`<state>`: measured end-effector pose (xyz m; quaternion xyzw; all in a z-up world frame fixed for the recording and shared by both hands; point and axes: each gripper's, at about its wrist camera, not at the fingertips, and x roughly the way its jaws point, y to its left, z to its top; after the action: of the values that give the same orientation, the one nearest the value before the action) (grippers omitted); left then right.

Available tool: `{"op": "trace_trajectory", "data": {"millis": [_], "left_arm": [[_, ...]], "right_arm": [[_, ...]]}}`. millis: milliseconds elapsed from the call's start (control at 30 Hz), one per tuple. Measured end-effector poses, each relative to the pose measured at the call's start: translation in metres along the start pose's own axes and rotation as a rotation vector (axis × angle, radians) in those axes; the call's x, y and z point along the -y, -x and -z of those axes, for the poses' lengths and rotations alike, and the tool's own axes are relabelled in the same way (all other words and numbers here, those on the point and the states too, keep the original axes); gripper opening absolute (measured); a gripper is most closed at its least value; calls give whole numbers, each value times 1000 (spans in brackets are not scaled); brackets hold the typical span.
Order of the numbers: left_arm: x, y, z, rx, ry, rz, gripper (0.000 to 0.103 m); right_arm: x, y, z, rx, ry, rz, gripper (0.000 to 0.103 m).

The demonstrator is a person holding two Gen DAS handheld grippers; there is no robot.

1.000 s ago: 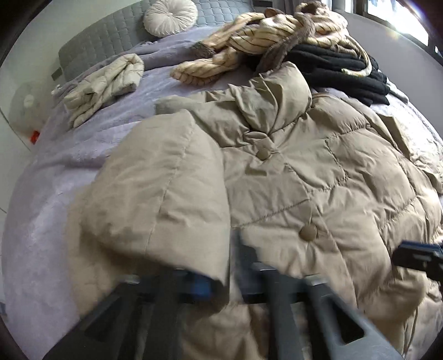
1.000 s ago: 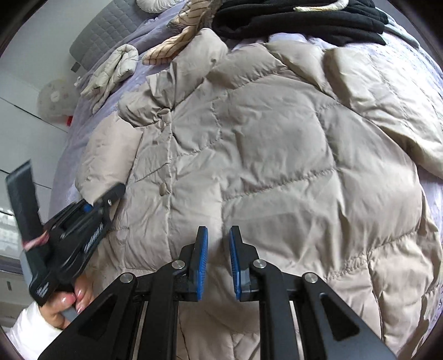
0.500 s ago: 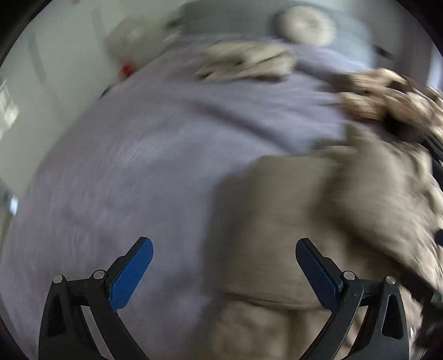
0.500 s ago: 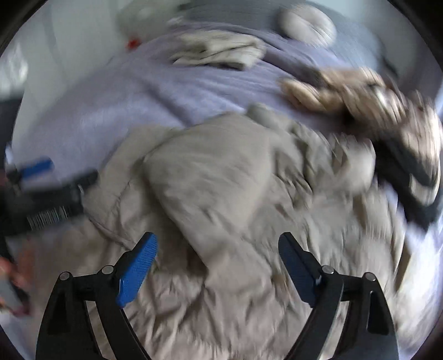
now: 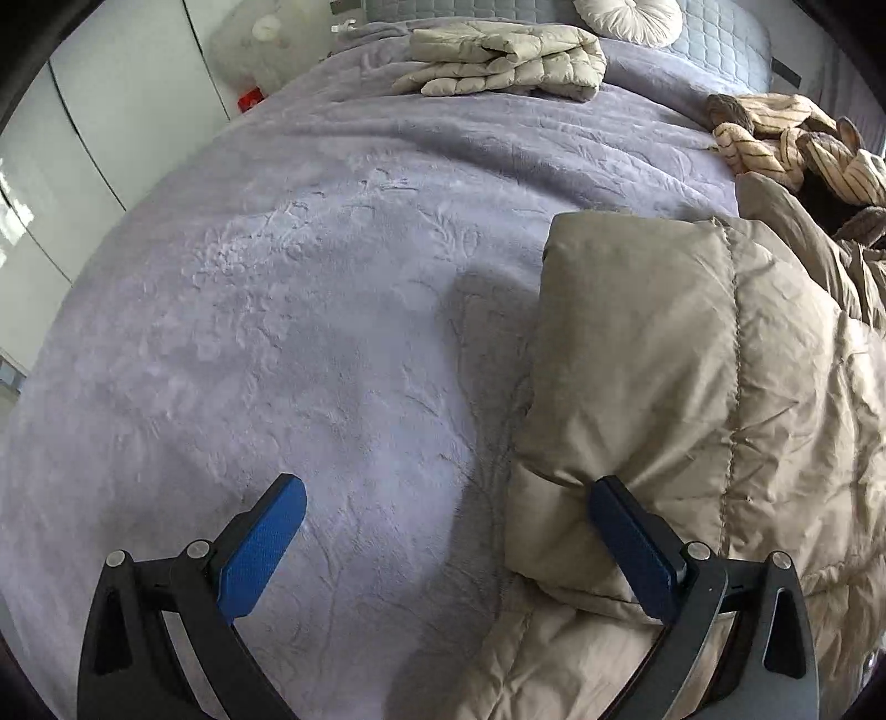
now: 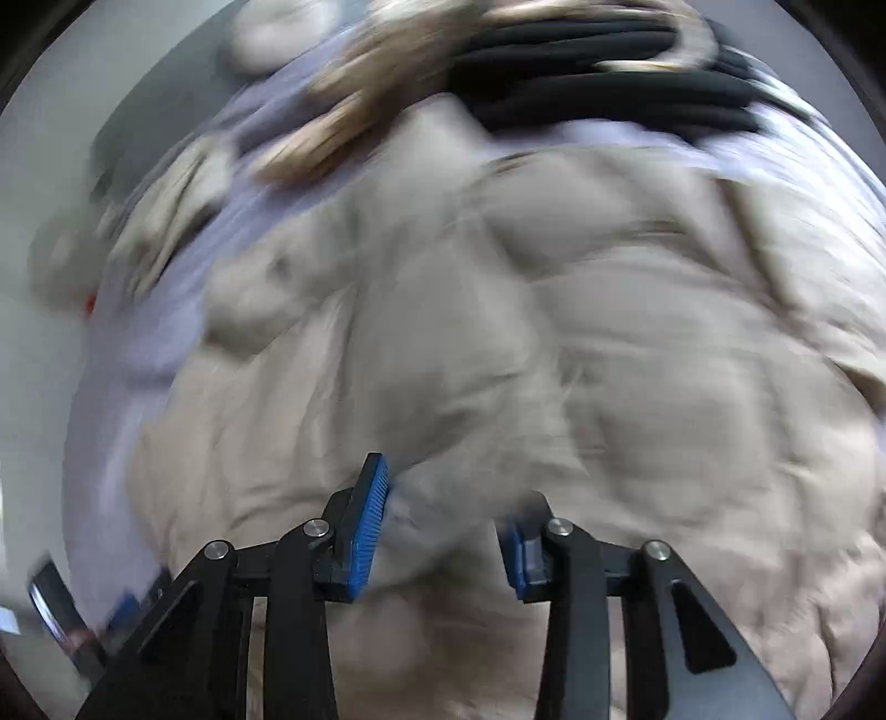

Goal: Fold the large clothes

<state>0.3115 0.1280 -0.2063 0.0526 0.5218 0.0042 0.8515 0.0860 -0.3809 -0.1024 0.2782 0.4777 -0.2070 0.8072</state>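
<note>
The left gripper gapes wide over the bed, one pad against the coat, gripping nothing. The right gripper is closing above the coat; the blur hides any hold.

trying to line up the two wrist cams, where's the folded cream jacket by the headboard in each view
Left wrist: folded cream jacket at top centre, lying on the purple blanket.
Right wrist: a blurred pale shape at the left edge, probably the same jacket.
Shared landmark: the round cushion, top right of centre and top left.
</note>
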Motion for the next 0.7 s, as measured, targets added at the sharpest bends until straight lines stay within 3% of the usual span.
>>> {"op": "trace_trajectory", "data": {"millis": [67,167,267,367,400,467,567,633,700], "left_arm": [[2,1,1,6,-13,-10,103],[4,1,3,11,-19,-20,103],[5,0,2,7,-17,-33,103],[7,0,2,4,-15,-47,103],[7,0,2,2,-14,-45,103],[10,1,1,2,-15,-50,103],[17,0,0,8,-29,-69,103],[23,-3,0,7,-41,-88,103],[25,-4,-2,0,-38,-102,103]], "right_arm": [[7,20,-5,84,-26,-27,42],[-11,39,-6,171,89,-76,39],[-32,10,-7,96,243,-68,38],[-24,-37,-6,-65,224,-21,36],[-10,-41,2,-83,214,-4,28],[-3,-48,1,-63,228,14,11],[-1,-53,-5,-54,259,34,11],[-3,-48,-6,-31,309,115,11],[3,-49,-9,-37,302,110,11]]}}
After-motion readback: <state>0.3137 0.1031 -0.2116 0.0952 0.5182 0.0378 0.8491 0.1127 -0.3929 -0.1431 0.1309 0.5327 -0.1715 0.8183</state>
